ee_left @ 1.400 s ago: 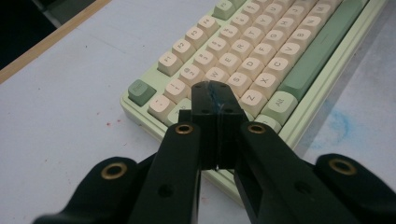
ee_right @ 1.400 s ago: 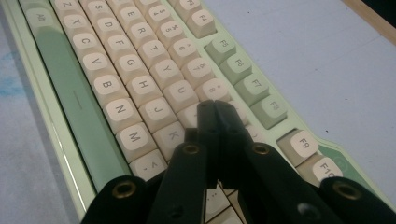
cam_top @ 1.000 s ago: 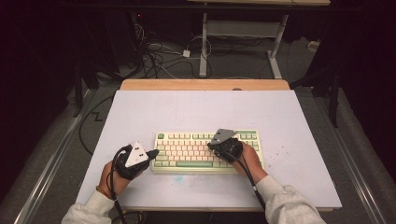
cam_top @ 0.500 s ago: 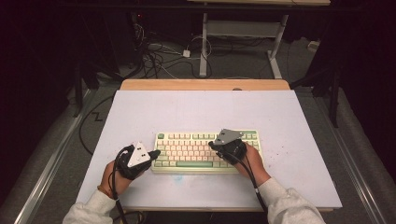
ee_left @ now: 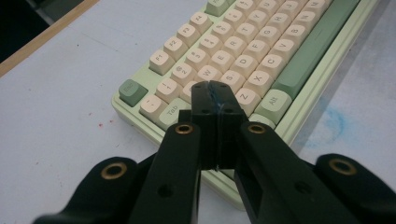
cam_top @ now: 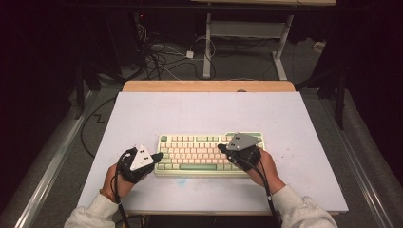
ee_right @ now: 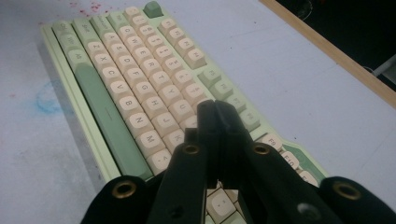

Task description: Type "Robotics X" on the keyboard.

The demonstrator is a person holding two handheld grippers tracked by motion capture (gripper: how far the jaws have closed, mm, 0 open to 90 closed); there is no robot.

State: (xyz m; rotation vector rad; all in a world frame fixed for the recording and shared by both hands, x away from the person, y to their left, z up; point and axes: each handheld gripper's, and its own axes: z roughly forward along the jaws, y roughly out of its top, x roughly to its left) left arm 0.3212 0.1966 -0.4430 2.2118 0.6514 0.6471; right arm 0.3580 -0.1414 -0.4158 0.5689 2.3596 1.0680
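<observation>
A green and cream keyboard (cam_top: 209, 156) lies flat on the pale counter (cam_top: 199, 114), a little nearer the person's edge than the middle, with its long side running across. A green space bar (ee_right: 105, 123) runs along its near row, and a green Esc key (ee_left: 132, 91) sits at its upper left corner.

The left tool (cam_top: 157, 156) is at the left end of the keyboard, held in the person's left hand (cam_top: 119, 183). Its two black jaws are pressed together with nothing between them. In the left gripper view the closed tips (ee_left: 213, 91) sit over the left-hand letter keys, close to the A and Z keys; whether they touch a key cannot be told.

The right tool (cam_top: 221, 148) is held in the right hand (cam_top: 266, 168) over the right half of the keyboard and points left across the keys. Its jaws are also clenched and empty. In the right gripper view the closed tips (ee_right: 215, 108) are above the keys at the right of the letter block, and contact with a key cannot be made out.

Faint blue and red marks (ee_right: 49, 98) stain the counter near the keyboard.
</observation>
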